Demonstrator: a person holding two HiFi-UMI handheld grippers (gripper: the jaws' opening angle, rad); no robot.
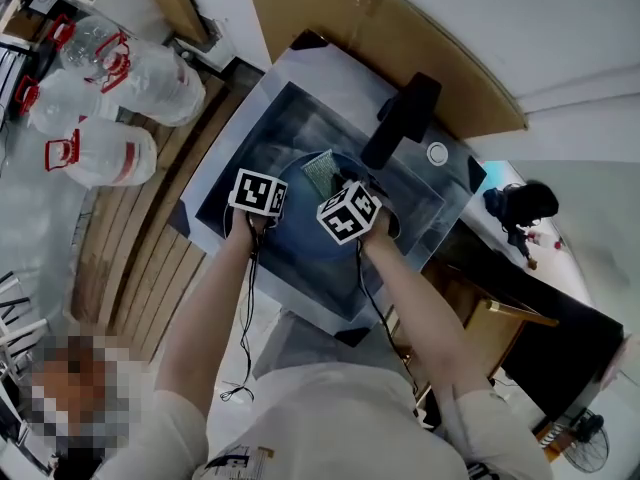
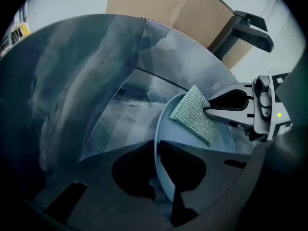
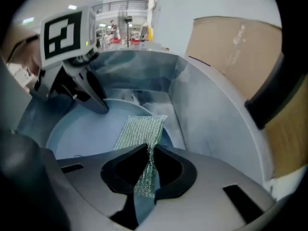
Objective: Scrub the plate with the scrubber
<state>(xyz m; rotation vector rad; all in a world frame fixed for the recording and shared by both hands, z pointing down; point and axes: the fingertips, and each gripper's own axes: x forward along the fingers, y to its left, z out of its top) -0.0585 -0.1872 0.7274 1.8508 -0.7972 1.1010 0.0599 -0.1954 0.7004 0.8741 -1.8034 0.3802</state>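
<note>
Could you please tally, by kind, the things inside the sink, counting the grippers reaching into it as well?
plate: 1
scrubber: 1
grippers: 2 (left gripper clamped on the plate's rim, right gripper holding the scrubber)
Total: 4

Steel sink with a black faucet on its back rim, cardboard behind it, and clear red-handled jugs off to its left.
</note>
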